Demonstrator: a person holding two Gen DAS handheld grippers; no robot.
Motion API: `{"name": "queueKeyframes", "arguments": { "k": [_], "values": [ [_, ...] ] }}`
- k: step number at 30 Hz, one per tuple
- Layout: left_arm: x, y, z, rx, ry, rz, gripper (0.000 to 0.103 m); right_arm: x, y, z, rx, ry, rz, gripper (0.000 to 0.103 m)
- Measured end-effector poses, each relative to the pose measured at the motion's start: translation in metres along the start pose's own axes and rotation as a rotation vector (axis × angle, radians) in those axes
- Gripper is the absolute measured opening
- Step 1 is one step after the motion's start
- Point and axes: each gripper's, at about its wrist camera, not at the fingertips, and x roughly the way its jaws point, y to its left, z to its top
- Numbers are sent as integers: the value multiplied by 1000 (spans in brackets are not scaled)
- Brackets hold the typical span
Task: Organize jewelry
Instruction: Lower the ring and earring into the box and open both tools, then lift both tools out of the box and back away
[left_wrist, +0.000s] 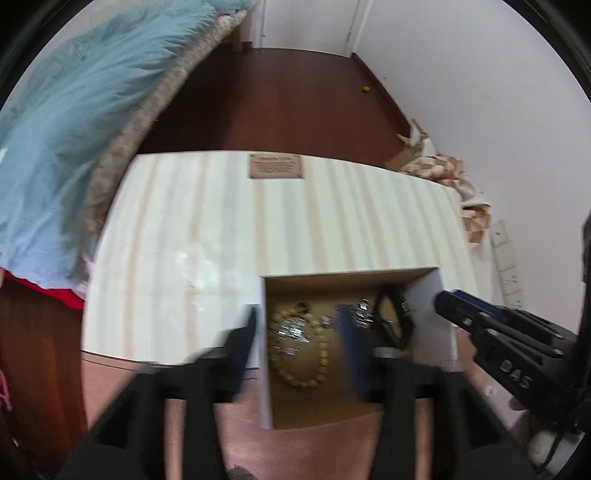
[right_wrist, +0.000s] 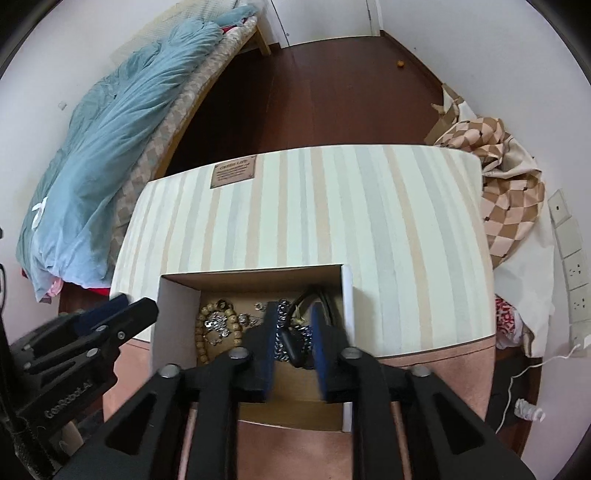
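Note:
An open white cardboard box (left_wrist: 441, 325) (right_wrist: 173, 325) sits at the near edge of the striped table. Inside lie a wooden bead bracelet (left_wrist: 321, 365) (right_wrist: 201, 345), silver chain jewelry (left_wrist: 291, 332) (right_wrist: 282, 341) and a black strap item (left_wrist: 397, 314) (right_wrist: 291, 347). My left gripper (left_wrist: 297, 332) is open, its fingers straddling the box's left wall, above the beads. My right gripper (right_wrist: 293, 325) is open over the box's right part, the black item and chain between its fingers; it also shows in the left wrist view (left_wrist: 480, 317). The left gripper (right_wrist: 110, 314) shows beside the box in the right wrist view.
The table has a striped cloth (right_wrist: 332, 206) with a brown label (right_wrist: 232, 171) at its far edge. A bed with a blue blanket (right_wrist: 122, 122) stands to the left. Checked cloth and cardboard (right_wrist: 509, 192) lie to the right by wall sockets (right_wrist: 576, 269).

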Motion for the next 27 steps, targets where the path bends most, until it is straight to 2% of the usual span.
{"name": "queueKeyframes", "arguments": {
  "k": [1, 5, 6, 7, 8, 10, 16, 22, 27],
  "values": [
    [-3, 4, 0, -8, -14, 0, 65, -2, -2, -1, 7, -2, 4, 36],
    [-10, 16, -4, -29, -22, 42, 68, -13, -5, -8, 12, -16, -14, 40],
    [-12, 18, -7, -31, -23, 62, 83, -16, -5, -9, 10, -23, -24, 46],
    [-14, 19, -8, -31, -23, 74, 91, -19, -4, -13, 3, -28, -47, 57],
    [-16, 21, -12, -31, -27, 86, 98, -22, -4, -16, -2, -32, -66, 62],
    [-20, 23, -19, -27, -42, 124, 99, -26, -3, -23, -12, -41, -103, 76],
    [-25, 22, -46, -10, -43, 203, 102, -34, 3, -54, -43, -45, -214, 100],
    [-36, 14, -64, -12, -30, 205, 103, -52, 9, -74, -58, -63, -275, 101],
    [-61, 7, -73, -22, -62, 189, 103, -80, 17, -82, -67, -97, -283, 101]
  ]
}}
